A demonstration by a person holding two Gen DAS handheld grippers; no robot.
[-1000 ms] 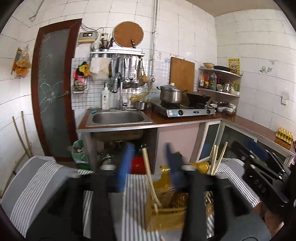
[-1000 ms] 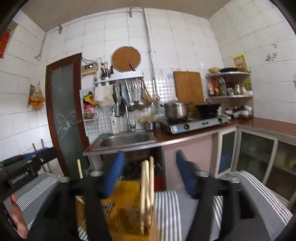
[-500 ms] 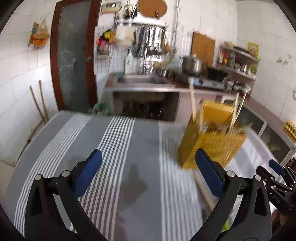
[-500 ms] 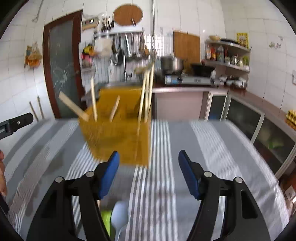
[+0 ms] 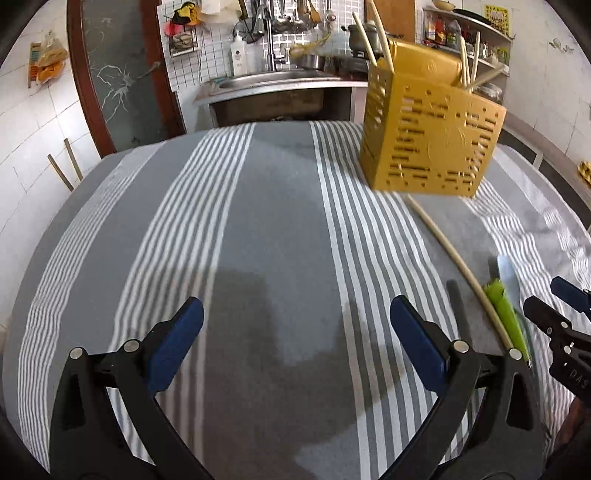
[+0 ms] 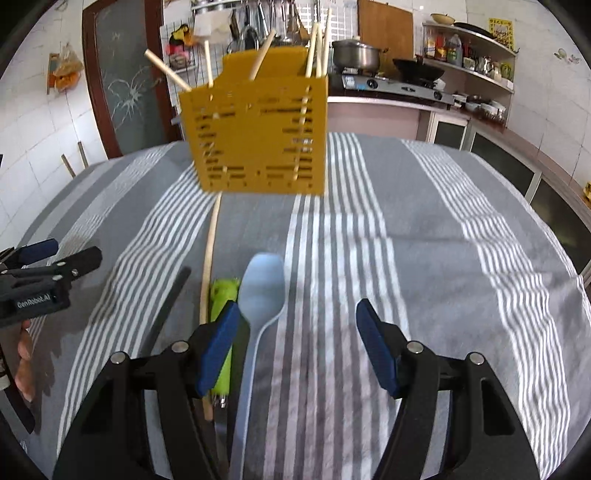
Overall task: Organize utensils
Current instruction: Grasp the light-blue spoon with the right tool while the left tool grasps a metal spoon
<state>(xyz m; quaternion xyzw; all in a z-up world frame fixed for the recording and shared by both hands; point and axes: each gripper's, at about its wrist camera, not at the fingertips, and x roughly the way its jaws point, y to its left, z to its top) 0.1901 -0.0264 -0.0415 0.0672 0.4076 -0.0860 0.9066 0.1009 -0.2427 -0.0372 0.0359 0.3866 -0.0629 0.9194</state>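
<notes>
Both tools have tipped down toward the striped cloth [image 5: 280, 206], jaws apart, empty.

Both wrist views tilt down, sharing the yellow holder [image 5: 430, 142] (tablecloth too).

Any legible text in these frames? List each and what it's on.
"GenRobot.AI": on the left gripper body, right wrist view.
"DAS": cut-off lettering on the right gripper body, left wrist view.
Yellow wall poster and shelf bottles: too small to read.
</notes>
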